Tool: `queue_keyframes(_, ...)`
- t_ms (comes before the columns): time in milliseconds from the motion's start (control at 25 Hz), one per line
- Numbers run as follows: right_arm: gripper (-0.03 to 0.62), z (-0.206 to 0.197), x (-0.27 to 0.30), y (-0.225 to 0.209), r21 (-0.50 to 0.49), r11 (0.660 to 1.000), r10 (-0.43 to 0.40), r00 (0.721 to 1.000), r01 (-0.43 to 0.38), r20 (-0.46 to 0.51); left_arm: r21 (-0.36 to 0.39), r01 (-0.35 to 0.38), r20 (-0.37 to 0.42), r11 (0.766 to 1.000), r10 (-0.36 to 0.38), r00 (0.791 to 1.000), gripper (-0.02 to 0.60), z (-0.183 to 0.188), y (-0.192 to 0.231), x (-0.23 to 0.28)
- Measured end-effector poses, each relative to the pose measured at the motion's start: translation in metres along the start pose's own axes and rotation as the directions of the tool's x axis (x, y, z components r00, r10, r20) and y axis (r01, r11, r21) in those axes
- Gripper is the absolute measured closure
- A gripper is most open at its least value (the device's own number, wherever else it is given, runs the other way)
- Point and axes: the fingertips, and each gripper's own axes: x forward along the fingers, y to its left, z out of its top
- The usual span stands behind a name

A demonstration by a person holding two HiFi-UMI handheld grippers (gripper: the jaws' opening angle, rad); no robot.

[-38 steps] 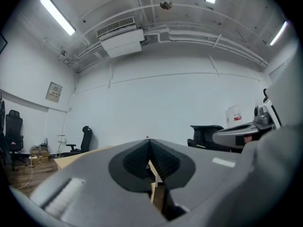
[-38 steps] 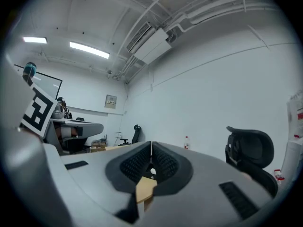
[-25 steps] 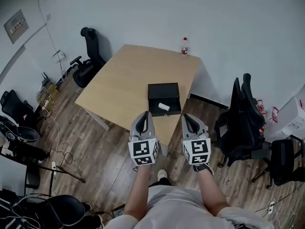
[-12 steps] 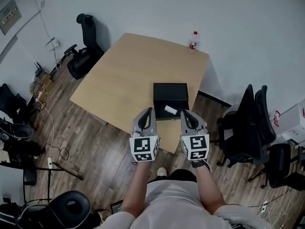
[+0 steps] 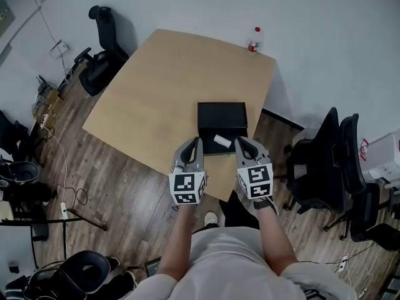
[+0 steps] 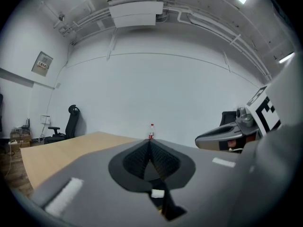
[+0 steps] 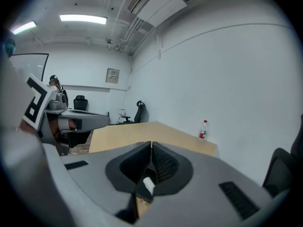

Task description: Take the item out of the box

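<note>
The person wore a pale grey short-sleeved shirt, dark trousers and a light shoe. The left gripper and the right gripper had smooth grey shells that tapered to narrow tips. Each carried a white cube printed with black square markers. Black ribbed pads lined the jaws, set in a dark rounded recess.

Table: one. Black box: one, on it. White item: one, inside the box. Bottle: one, at 1 o'clock. Grippers: two, left gripper and right gripper, at 6 o'clock. Office chairs: four, one at 10 o'clock, two at 3, one at 7.
</note>
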Motion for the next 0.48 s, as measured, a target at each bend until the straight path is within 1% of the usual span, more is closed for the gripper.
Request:
queue_keyframes(80, 0.580, -0.005, 0.017, -0.001, -0.004, 1.000, 0.027, 0.999, -0.027, -0.018, -0.012, -0.007, -0.002, 1.000, 0.007, 1.000, 0.574, -0.001, 0.008, 0.012)
queue_keyframes(200, 0.580, -0.017, 0.038, -0.006, -0.007, 0.998, 0.062, 0.996, -0.062, -0.061, -0.009, -0.009, -0.014, 1.000, 0.009, 1.000, 0.574, -0.002, 0.012, 0.031)
queue_keyframes(360, 0.580, -0.037, 0.066, -0.010, -0.012, 0.993, 0.118, 0.985, -0.120, -0.127, -0.019, -0.009, -0.040, 1.000, 0.008, 0.999, 0.574, -0.011, 0.014, 0.056)
queue_keyframes(480, 0.580, -0.054, 0.086, -0.012, -0.007, 0.989, 0.146, 0.975, -0.149, -0.169, -0.026, -0.004, -0.059, 1.000, 0.002, 0.998, 0.574, -0.021, 0.015, 0.072)
